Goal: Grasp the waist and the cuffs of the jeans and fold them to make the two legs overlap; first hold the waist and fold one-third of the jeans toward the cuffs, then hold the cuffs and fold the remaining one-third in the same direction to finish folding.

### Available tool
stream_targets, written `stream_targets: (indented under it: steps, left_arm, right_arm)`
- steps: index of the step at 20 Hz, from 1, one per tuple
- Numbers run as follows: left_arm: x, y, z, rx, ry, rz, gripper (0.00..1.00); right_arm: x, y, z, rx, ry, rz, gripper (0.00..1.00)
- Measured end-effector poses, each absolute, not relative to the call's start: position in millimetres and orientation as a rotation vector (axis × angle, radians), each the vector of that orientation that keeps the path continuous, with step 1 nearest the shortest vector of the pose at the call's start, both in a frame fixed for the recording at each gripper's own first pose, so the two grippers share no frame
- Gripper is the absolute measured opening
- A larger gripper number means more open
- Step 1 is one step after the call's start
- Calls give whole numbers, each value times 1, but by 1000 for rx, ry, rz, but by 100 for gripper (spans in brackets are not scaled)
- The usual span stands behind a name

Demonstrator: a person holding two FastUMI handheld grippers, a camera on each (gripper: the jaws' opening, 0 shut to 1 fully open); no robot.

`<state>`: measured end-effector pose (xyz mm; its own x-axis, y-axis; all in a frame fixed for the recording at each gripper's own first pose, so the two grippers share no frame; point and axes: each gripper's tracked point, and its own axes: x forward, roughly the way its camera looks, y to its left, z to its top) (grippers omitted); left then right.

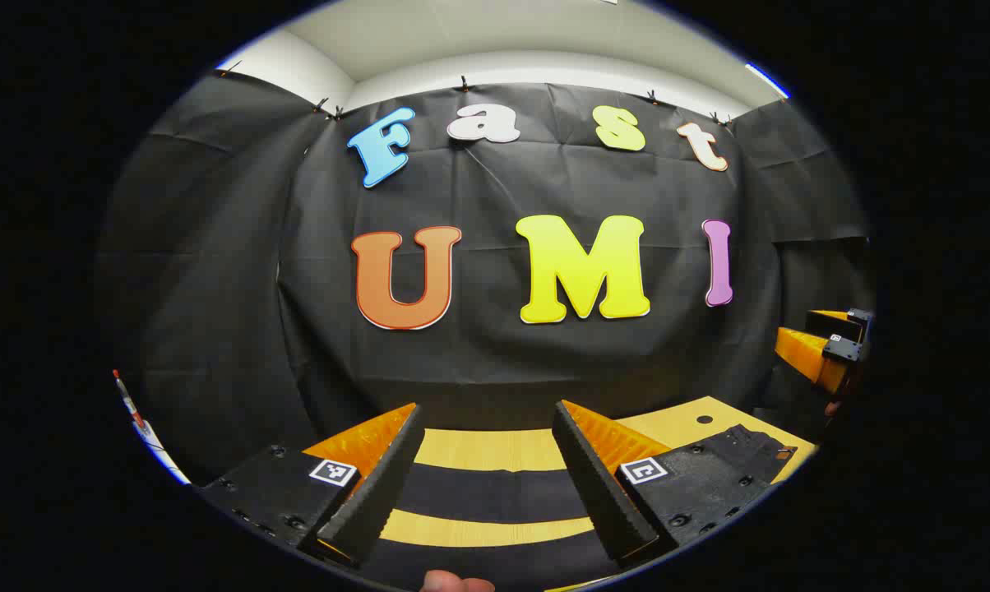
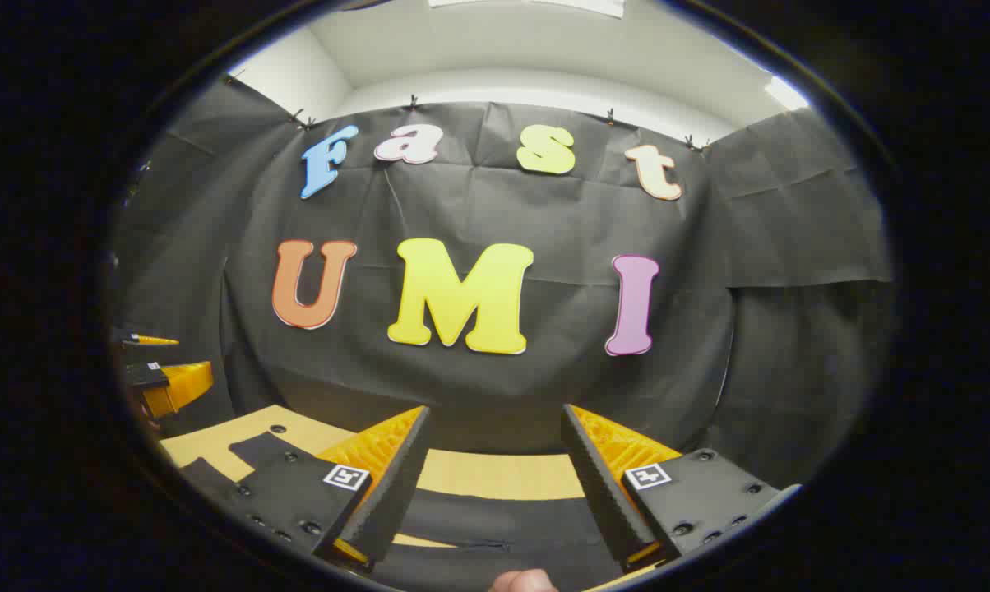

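Both grippers are held level above the pale wooden surface point(image 1: 495, 448), facing the booth wall. The left gripper point(image 1: 485, 473) has its fingers spread apart, grasping nothing. The right gripper point(image 2: 495, 477) is likewise released and empty. The dark denim jeans point(image 1: 487, 493) lie flat on the surface beneath both grippers.

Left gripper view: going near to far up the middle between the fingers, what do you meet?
Thumb tip → dark jeans lying in bands across the wooden table → black cloth wall → white ceiling.
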<state>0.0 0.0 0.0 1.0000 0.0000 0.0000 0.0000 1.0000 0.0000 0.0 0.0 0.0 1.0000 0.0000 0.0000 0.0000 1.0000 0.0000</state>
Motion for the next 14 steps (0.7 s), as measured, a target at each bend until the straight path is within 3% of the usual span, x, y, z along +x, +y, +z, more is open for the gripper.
stream_targets:
  steps: [14]
  left_arm:
    - [2, 5, -5, -3, 10, 16, 100]
  right_arm:
    - [9, -3, -8, -12, 23, 12, 95]
